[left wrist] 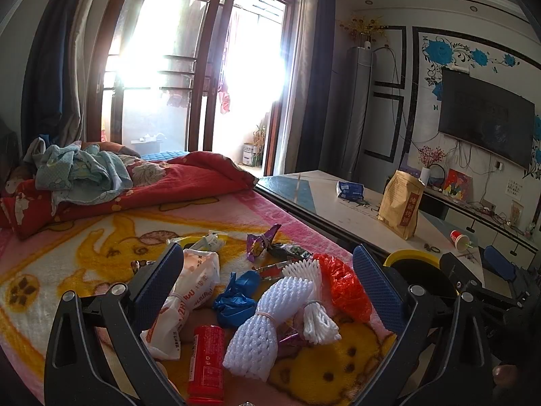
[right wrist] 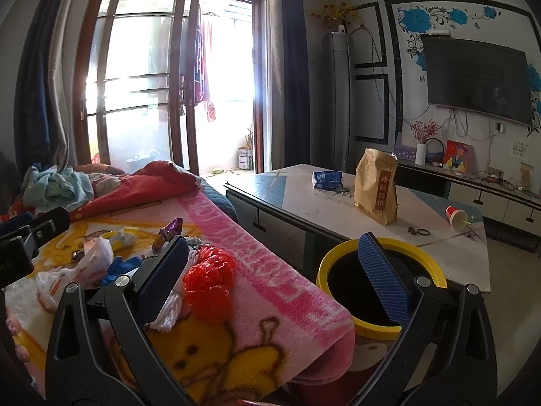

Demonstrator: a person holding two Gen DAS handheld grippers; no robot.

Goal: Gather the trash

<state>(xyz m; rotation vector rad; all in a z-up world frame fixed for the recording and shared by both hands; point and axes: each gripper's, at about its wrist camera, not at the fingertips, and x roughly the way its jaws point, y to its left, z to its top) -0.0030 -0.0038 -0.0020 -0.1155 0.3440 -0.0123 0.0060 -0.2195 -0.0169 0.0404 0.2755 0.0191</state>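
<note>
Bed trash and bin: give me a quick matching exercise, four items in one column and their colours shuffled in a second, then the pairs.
Items:
1. can
2. foam fruit net
3. crumpled bag near the bed edge
4. bin rim

Colours:
A. yellow
B. orange-red
C. white
D. red

Pairs: 1-D, 2-C, 3-B, 4-A
</note>
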